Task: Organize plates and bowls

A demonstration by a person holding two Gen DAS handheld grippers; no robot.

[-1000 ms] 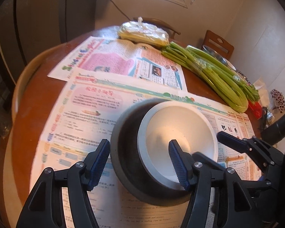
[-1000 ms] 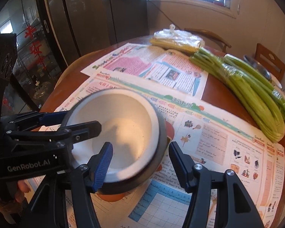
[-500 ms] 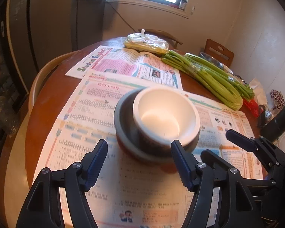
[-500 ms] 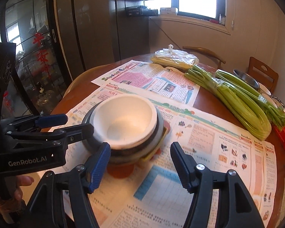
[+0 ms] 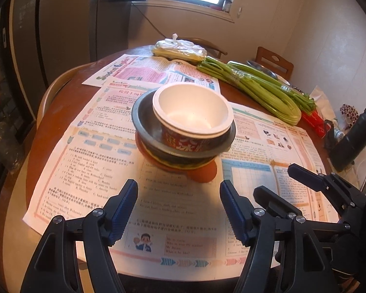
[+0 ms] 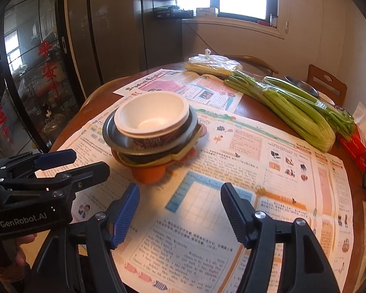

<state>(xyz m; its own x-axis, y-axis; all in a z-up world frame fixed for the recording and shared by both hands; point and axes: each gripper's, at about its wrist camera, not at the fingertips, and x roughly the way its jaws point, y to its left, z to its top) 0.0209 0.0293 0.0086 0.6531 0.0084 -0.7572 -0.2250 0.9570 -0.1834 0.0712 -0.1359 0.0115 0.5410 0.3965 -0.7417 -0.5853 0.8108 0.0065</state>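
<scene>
A white paper bowl [image 5: 192,112] [image 6: 153,114] sits nested in a grey metal bowl [image 5: 144,122] [image 6: 109,131]. Under them are a dark bowl, a yellow plate [image 6: 183,155] and an orange plate [image 5: 202,173] [image 6: 147,174], all stacked on newspaper. My left gripper [image 5: 178,195] is open and empty, a short way in front of the stack. My right gripper [image 6: 180,195] is also back from the stack; its jaws are opening with nothing between them. Each gripper shows at the side of the other's view: the right gripper [image 5: 283,183] and the left gripper [image 6: 85,163].
Newspaper sheets [image 5: 90,151] cover most of the round wooden table [image 5: 61,112]. Celery bundles [image 5: 256,90] [image 6: 292,112] and a bagged yellow item [image 5: 178,50] lie at the back. A black flask [image 5: 351,139] stands at the right edge. A wooden chair [image 6: 327,83] is beyond.
Both grippers have drawn back from the stack, which now stands free ahead of them. A second ago the left fingers straddled the bowls' rim and the right finger was at the bowl.
</scene>
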